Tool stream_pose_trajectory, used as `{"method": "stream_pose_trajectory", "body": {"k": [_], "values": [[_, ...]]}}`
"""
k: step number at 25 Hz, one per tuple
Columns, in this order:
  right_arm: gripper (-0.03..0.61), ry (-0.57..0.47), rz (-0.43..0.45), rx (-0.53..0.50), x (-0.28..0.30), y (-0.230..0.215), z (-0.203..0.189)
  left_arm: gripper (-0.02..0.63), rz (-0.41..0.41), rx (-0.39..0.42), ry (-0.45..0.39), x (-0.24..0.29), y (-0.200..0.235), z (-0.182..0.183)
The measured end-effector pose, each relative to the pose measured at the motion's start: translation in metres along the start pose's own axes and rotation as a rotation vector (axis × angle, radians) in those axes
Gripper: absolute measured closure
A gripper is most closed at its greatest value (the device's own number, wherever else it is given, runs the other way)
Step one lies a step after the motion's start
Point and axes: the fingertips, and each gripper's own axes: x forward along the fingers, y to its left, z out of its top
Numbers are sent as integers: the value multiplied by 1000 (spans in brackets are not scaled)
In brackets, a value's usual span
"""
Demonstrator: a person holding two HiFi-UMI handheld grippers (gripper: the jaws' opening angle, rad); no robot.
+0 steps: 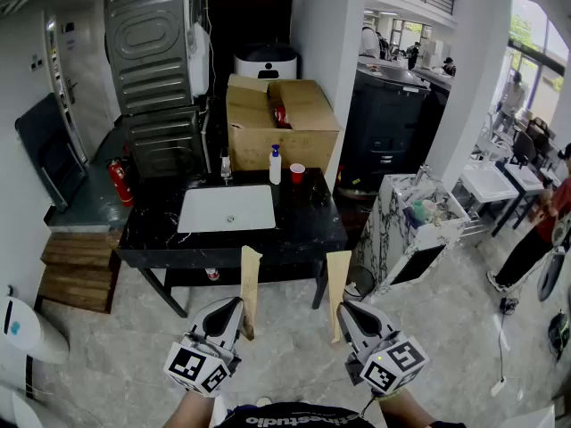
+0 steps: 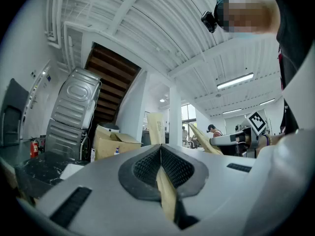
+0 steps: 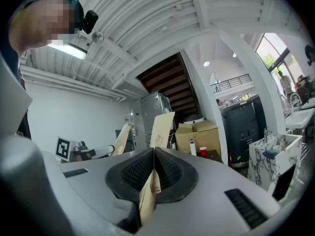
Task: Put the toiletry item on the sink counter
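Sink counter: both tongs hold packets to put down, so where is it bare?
Widest bare patch: the black counter right of the basin, in front of the red cup. The back edge is crowded: faucet, pump bottle, cup.

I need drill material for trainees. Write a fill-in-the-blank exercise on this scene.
1. The left tool is shut on the left packet and the right tool on the right packet; both packets are flat ____ paper.
2. The basin set in the black counter is ____.
3. Right of the pump bottle stands a ____ cup.
4. Behind them sits an open ____ box.
Missing words: brown; white; red; cardboard.
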Motion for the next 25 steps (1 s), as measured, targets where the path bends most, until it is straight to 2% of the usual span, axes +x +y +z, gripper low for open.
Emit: {"method": "stream_pose_trajectory", "body": {"k": [21, 25], "values": [[535, 7, -3, -7, -9, -1, -2, 598, -11, -10, -6, 1, -11, 2], [535, -6, -9, 18, -11, -5, -2, 598, -7, -10, -5, 1, -13, 0]]}}
